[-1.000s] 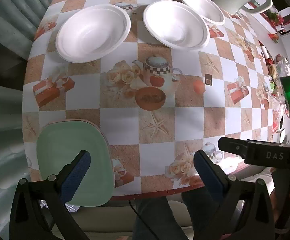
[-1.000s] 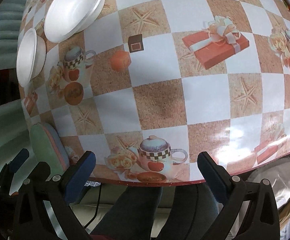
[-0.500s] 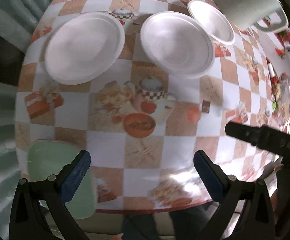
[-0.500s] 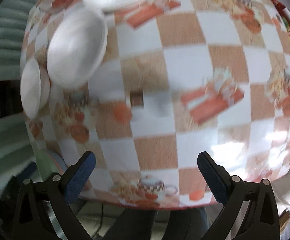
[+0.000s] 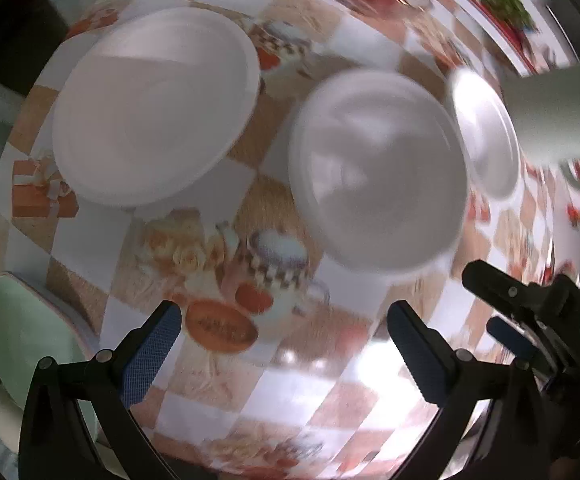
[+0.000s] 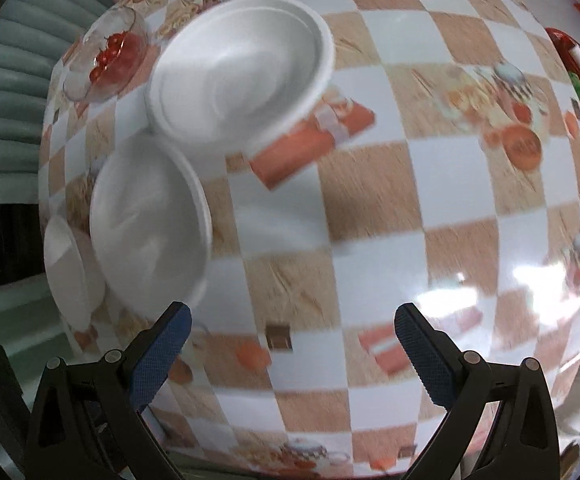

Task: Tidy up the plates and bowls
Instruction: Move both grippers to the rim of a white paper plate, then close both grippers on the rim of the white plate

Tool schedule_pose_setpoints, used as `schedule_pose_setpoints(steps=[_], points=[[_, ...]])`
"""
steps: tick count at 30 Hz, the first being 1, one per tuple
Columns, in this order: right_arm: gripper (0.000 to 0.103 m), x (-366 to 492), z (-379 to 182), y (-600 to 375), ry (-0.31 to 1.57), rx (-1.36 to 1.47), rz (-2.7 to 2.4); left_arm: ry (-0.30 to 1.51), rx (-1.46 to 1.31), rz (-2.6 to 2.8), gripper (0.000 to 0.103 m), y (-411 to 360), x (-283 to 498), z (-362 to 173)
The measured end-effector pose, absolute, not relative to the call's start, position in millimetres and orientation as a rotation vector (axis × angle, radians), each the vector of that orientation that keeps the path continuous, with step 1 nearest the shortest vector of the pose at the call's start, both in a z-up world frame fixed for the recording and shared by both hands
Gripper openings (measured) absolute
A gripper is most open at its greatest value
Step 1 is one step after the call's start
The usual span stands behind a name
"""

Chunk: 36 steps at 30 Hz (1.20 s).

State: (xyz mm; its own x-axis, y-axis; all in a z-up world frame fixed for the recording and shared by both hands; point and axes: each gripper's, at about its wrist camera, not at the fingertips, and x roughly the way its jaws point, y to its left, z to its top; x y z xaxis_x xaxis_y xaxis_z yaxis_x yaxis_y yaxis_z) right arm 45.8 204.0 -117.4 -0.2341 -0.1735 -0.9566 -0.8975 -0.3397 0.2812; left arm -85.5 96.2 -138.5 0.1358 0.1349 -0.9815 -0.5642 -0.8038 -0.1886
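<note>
Three white foam dishes lie on the checkered tablecloth. In the left wrist view a wide one (image 5: 153,108) is at upper left, a second (image 5: 378,168) in the middle, a third (image 5: 486,136) at right. A green plate (image 5: 29,336) sits at the table's near left edge. My left gripper (image 5: 281,348) is open and empty, short of the middle dish. In the right wrist view the dishes show as one at the far side (image 6: 241,64), one in the middle (image 6: 149,216) and one at the left edge (image 6: 69,272). My right gripper (image 6: 290,348) is open and empty.
A pale kettle (image 5: 558,112) stands at the far right behind the third dish. A glass bowl of red tomatoes (image 6: 107,56) sits at the far side. The right gripper's body (image 5: 538,320) shows at lower right in the left wrist view.
Both grippers have moved forward over the table toward the white dishes, which now look larger and closer. The green plate has slid to the left edge of view. Both stay open.
</note>
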Motion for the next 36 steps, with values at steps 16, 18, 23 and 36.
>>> schedule_pose_setpoints(steps=[16, 18, 23, 36], points=[[0.102, -4.6, -157.4, 228.0, 1.195, -1.523, 1.576, 0.384, -1.999, 1.811, 0.103, 121.5, -118.1, -175.1], [0.102, -10.0, -162.7, 226.7, 1.150, -1.561, 1.560, 0.429, -1.993, 1.803, 0.103, 125.0, -118.8, -180.4], [0.102, -14.4, -166.3, 227.4, 1.086, -1.590, 1.568, 0.553, -1.898, 1.805, 0.102, 135.7, -121.1, -182.7], [0.036, -32.1, -154.1, 214.0, 1.114, -1.563, 1.771, 0.734, -1.603, 1.694, 0.055, 173.3, -118.0, -176.7]])
